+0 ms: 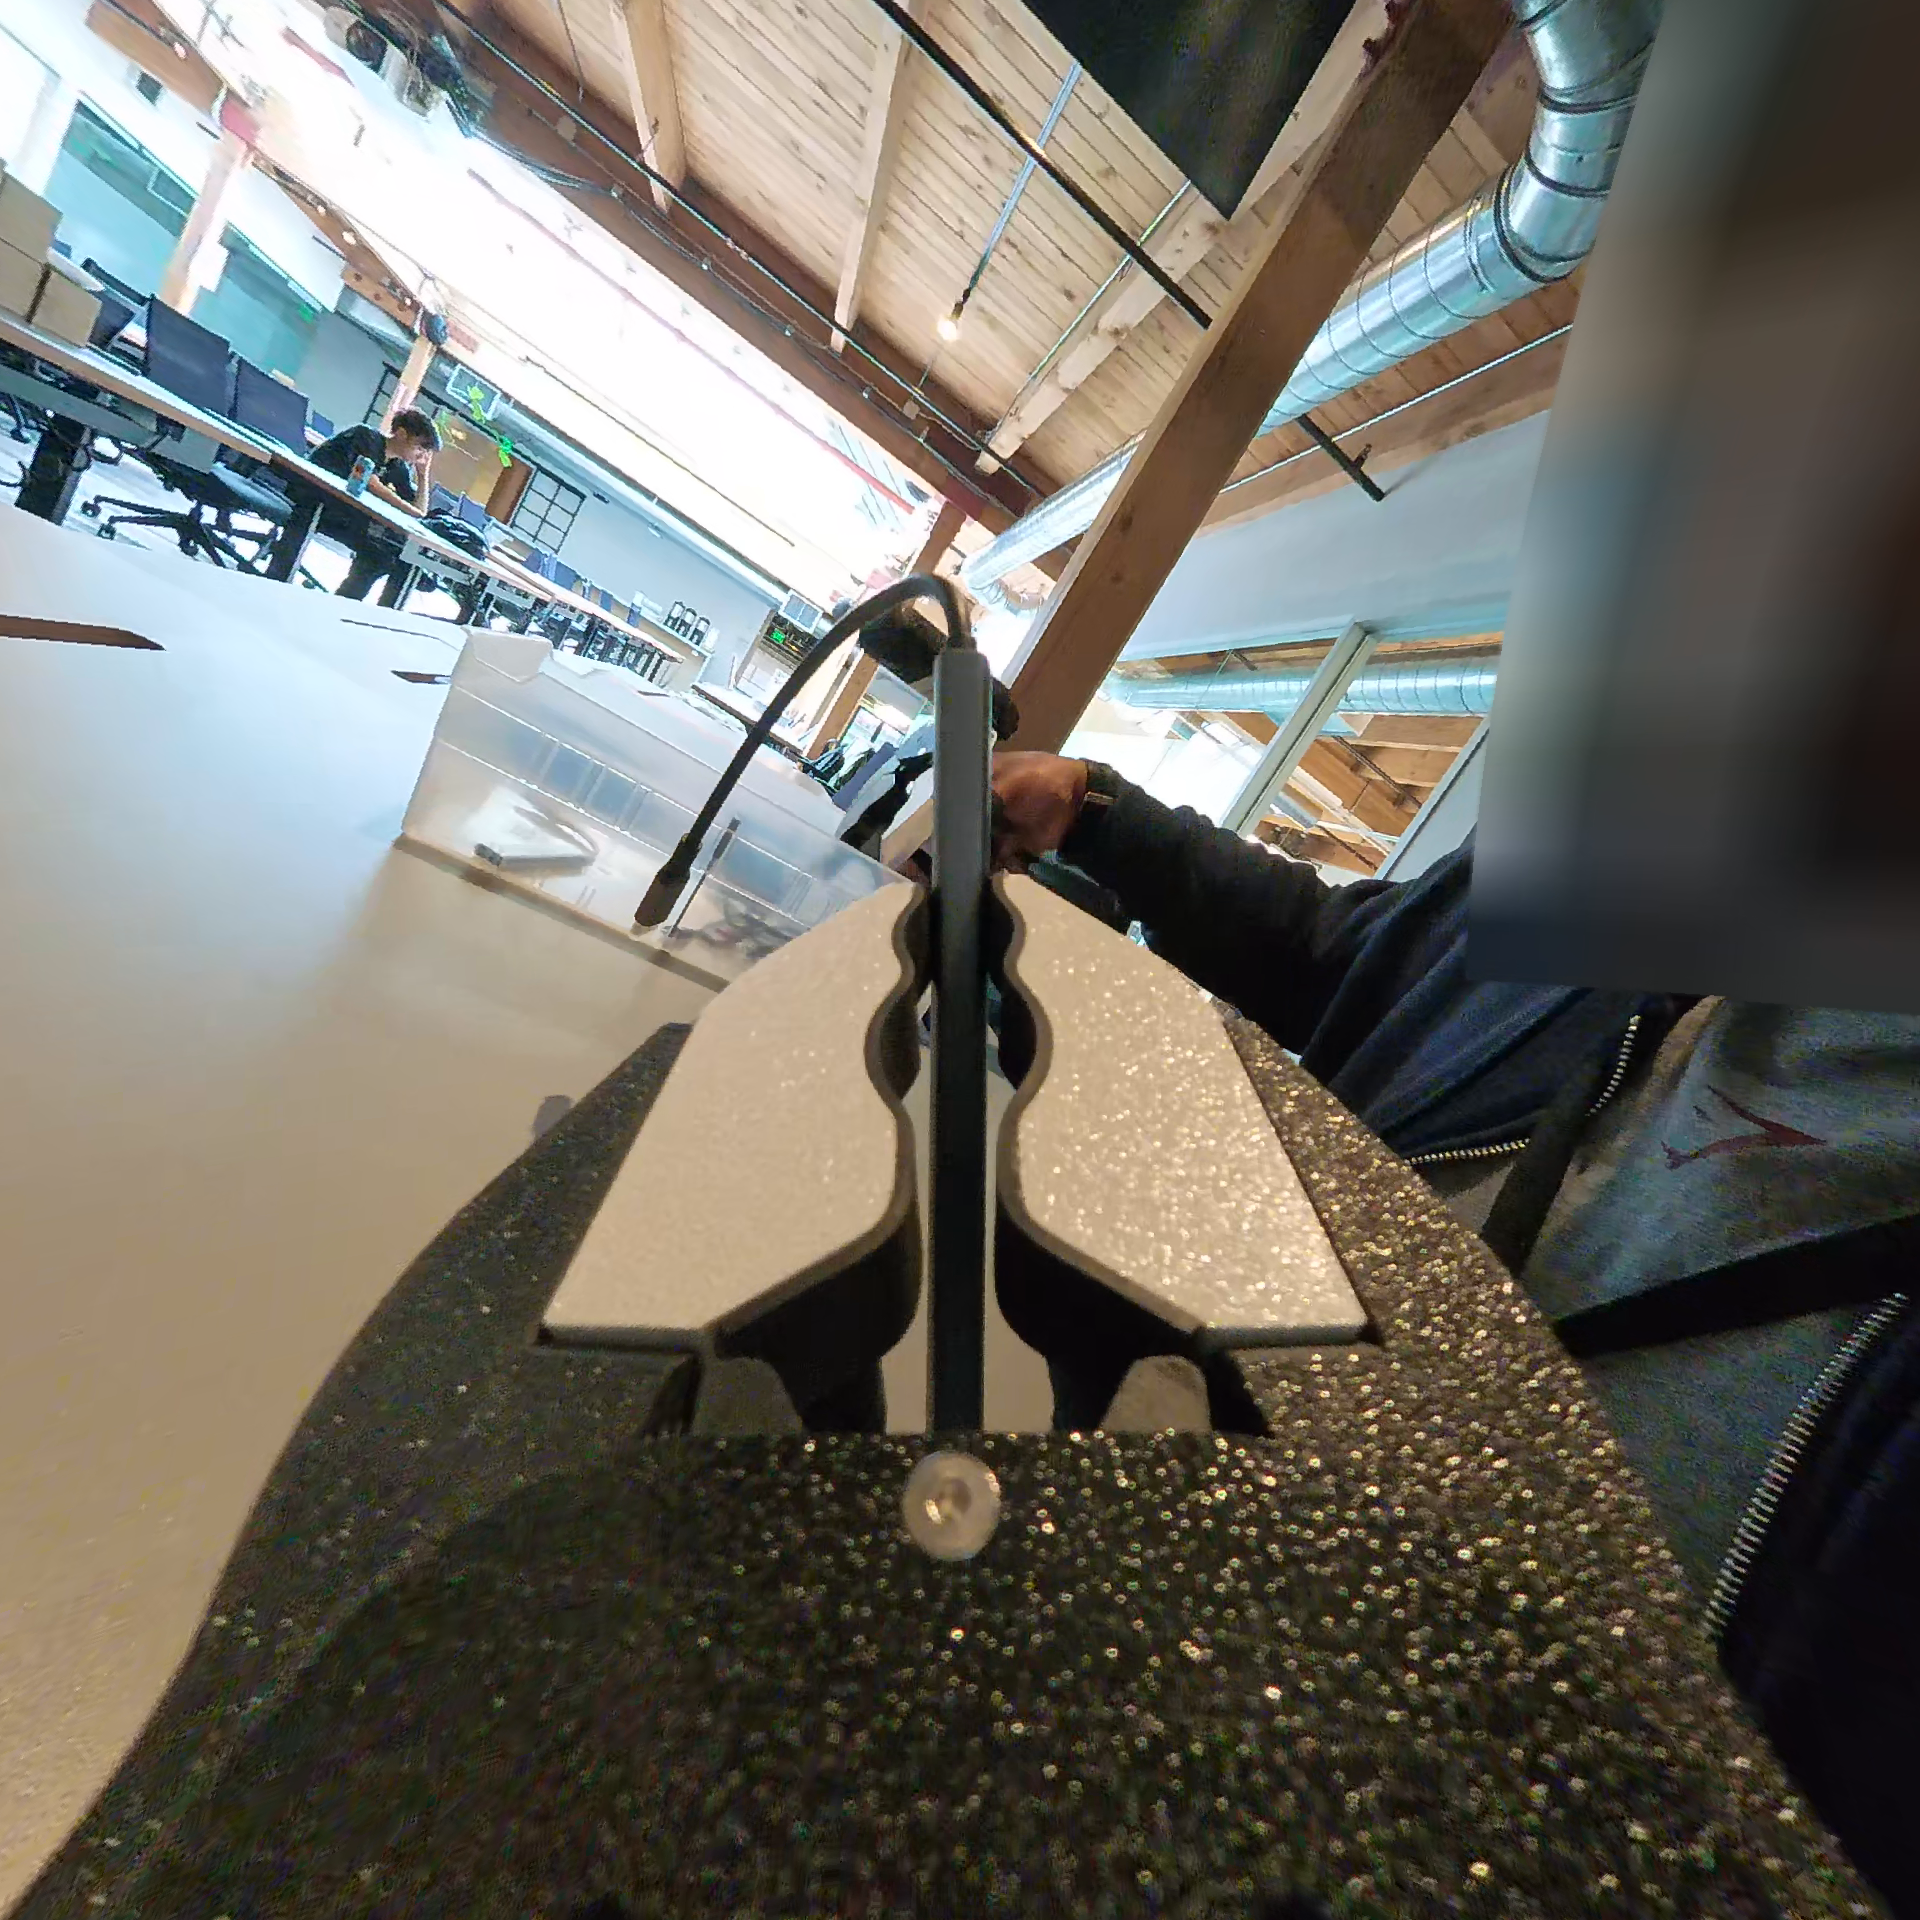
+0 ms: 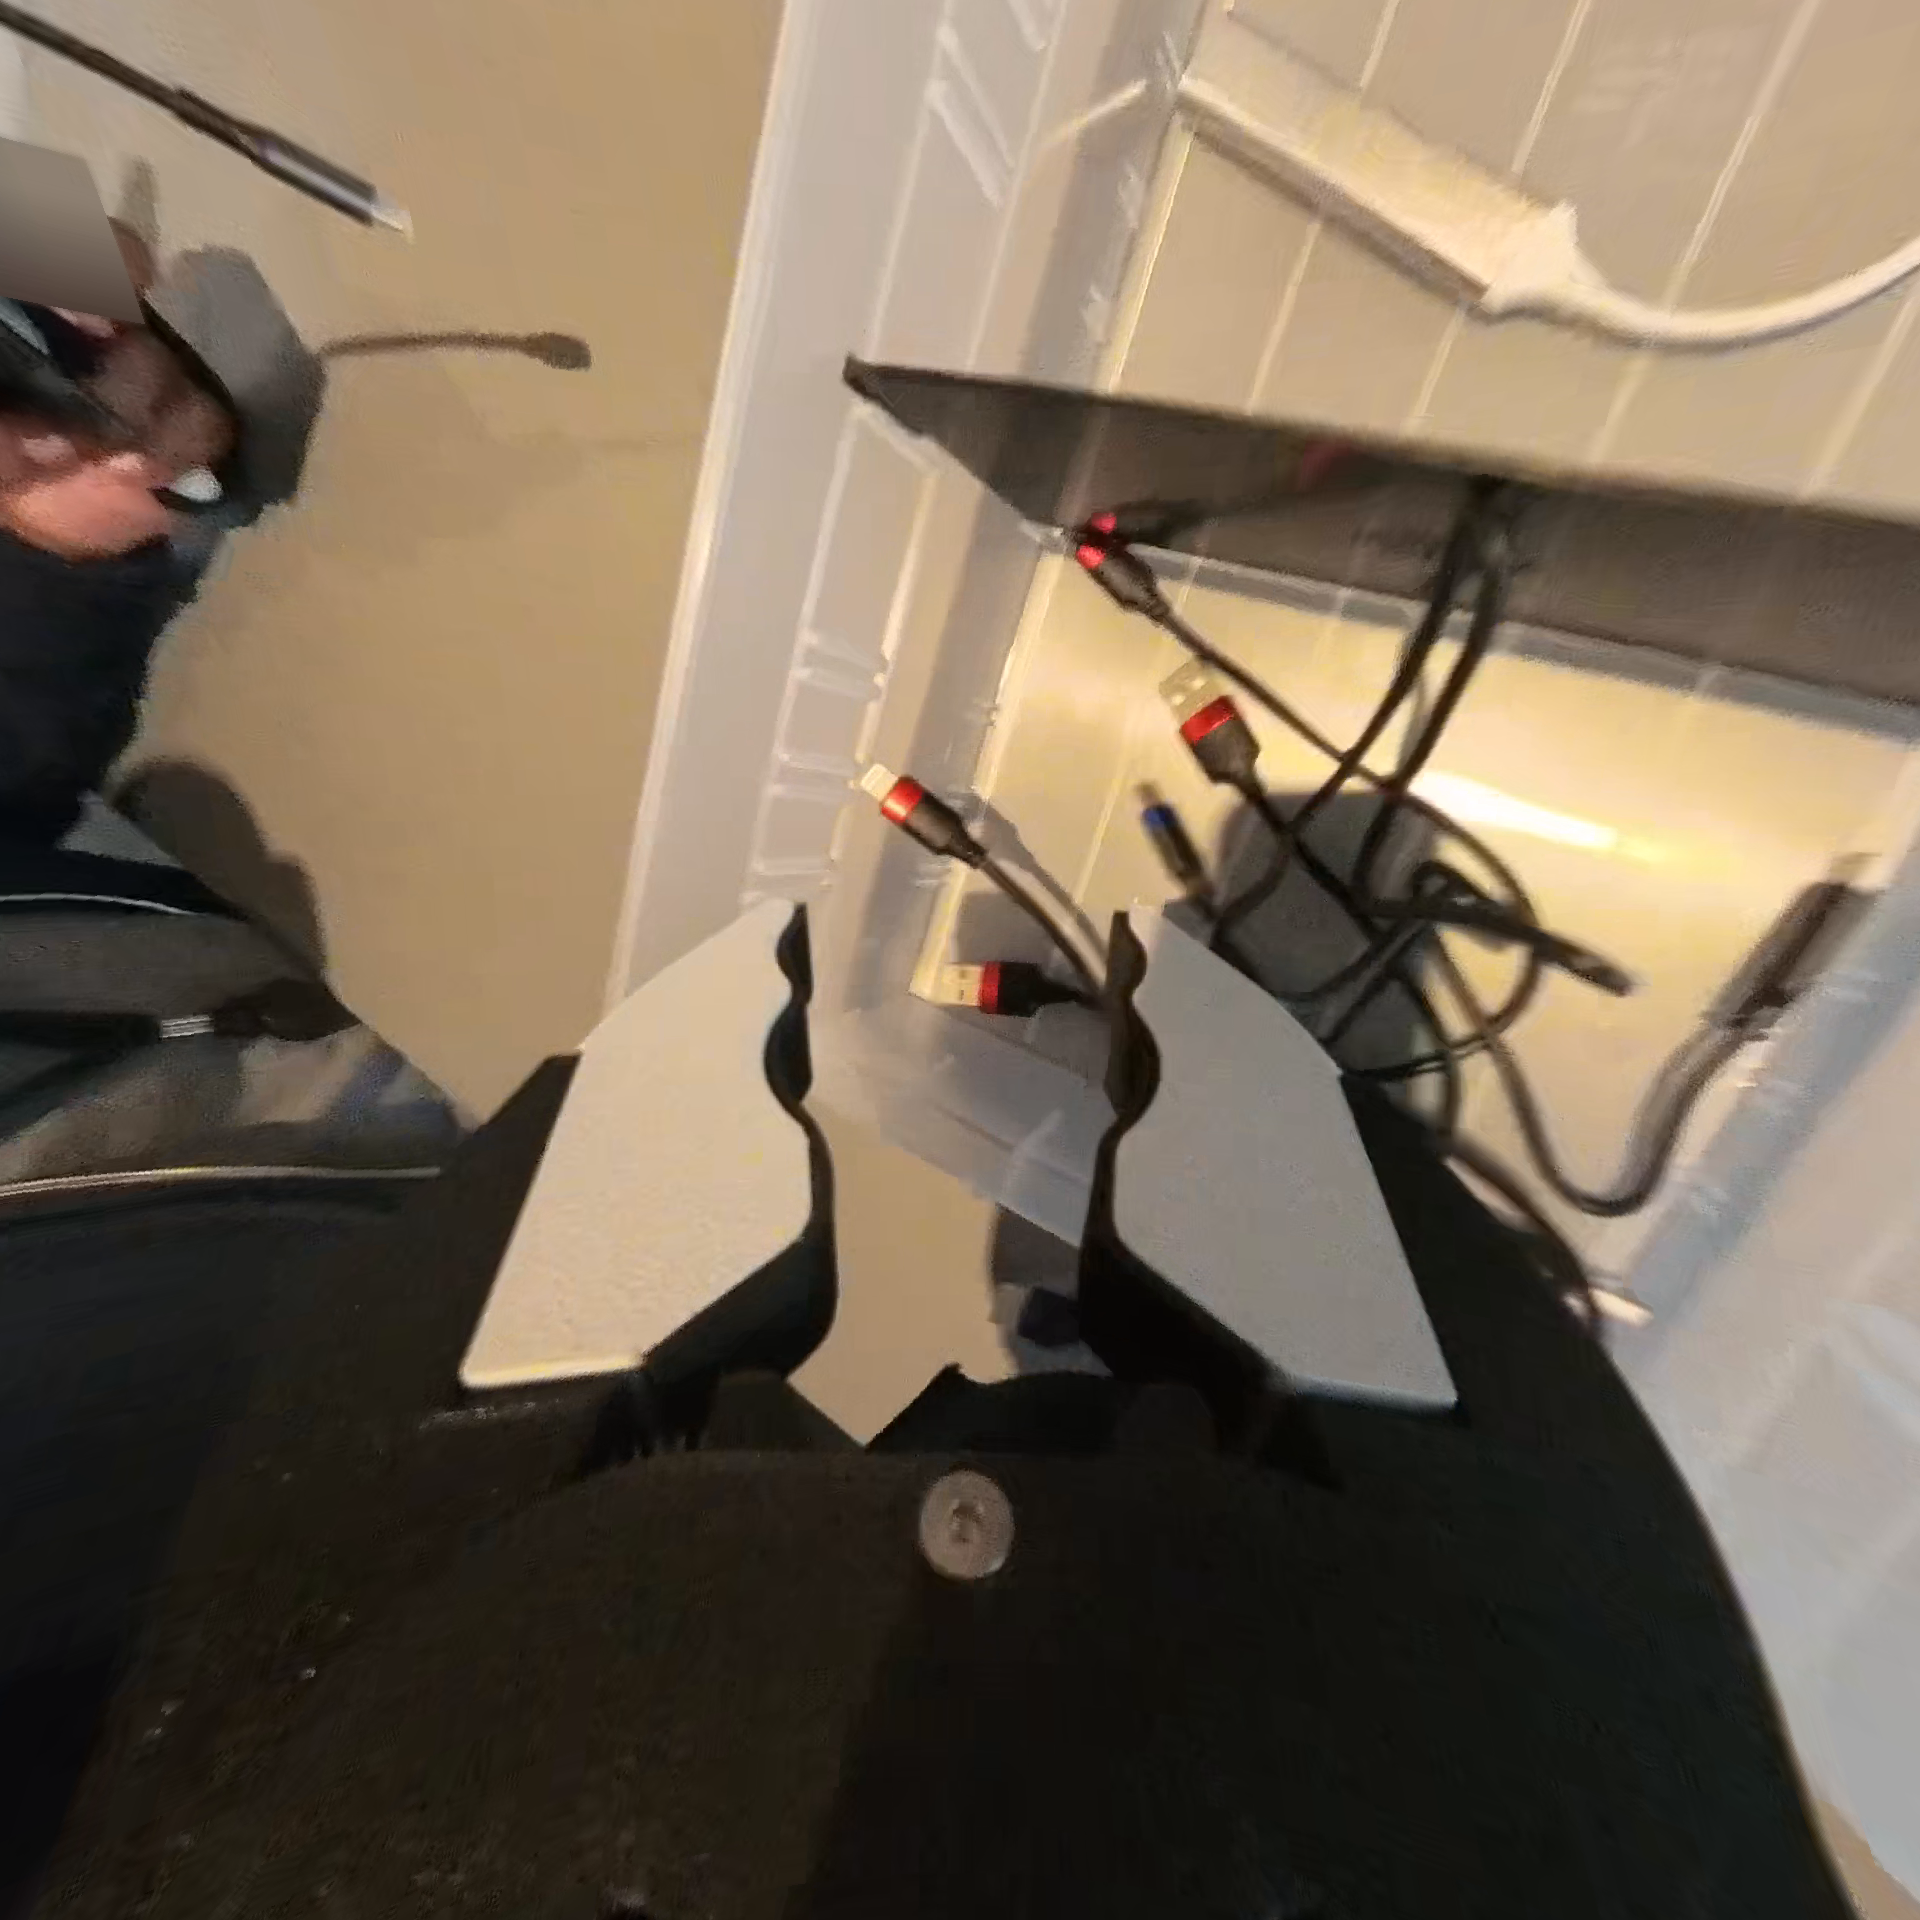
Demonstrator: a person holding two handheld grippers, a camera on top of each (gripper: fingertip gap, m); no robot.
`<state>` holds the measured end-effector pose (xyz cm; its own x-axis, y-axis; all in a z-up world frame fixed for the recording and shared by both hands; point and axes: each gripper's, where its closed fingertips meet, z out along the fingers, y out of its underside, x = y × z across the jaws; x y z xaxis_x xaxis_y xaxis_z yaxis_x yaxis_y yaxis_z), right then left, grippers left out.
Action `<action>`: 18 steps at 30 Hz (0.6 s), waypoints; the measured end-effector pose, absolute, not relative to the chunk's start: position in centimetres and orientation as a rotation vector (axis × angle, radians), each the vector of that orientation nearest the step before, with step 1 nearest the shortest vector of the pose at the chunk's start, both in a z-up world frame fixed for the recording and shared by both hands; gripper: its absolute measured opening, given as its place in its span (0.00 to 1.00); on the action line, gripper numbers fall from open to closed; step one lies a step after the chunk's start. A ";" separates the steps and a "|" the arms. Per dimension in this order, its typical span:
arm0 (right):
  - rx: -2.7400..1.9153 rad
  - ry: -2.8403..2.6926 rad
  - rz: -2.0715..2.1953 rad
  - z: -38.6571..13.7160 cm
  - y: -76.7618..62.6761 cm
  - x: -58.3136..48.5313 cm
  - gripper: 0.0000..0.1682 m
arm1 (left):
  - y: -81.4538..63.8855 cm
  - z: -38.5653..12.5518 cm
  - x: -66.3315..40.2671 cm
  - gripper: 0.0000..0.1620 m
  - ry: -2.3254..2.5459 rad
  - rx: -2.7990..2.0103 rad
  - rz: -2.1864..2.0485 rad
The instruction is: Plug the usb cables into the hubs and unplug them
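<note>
My left gripper [image 1: 958,888] is shut on a thin dark USB hub [image 1: 961,1039], held edge-on and upright above the table. The hub's own black cable [image 1: 790,707] arcs left and ends in a free plug [image 1: 660,902]. My right gripper [image 2: 956,925] is open and empty above a clear bin [image 2: 914,312]. Several black cables with red-collared plugs lie in the bin, and one USB plug [image 2: 971,987] lies just beyond my fingertips. Another red-collared plug [image 2: 1101,551] sits at the edge of a dark flat slab [image 2: 1351,488]. Whether it is plugged in is unclear.
The clear bin [image 1: 582,769] stands on the light table [image 1: 208,883] ahead of the left gripper. A white hub with a white cable [image 2: 1403,218] lies at the bin's far end. A person's hand and dark sleeve [image 1: 1195,862] are at the right. My right fingertips sit around 35 centimetres from my left ones. Measured from the fingertips, the red-collared plug [image 2: 1101,551] is 10 centimetres or so from the right gripper and 35 centimetres from the left.
</note>
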<state>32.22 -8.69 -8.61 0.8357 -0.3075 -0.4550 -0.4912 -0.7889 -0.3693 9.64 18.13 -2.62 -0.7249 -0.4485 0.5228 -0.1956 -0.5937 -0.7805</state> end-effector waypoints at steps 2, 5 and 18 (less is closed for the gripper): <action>-2.548 0.552 0.442 -7.8 -8.6 33.2 0.32 | 18.1 -2.6 9.6 0.06 1.331 -1.087 -2.444; -2.546 0.520 0.418 -6.8 -8.4 33.8 0.30 | 18.1 -2.6 9.6 0.06 1.331 -1.085 -2.442; -2.148 0.956 0.108 -8.8 -19.6 33.6 0.31 | 17.8 -2.6 9.8 0.06 1.332 -1.072 -2.474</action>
<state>33.56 -19.59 -8.79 0.7149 -0.5996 -0.3597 -0.6648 -0.4238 -0.6151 9.80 17.83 -2.57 -0.7380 -0.4242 0.5248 -0.2046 -0.6005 -0.7730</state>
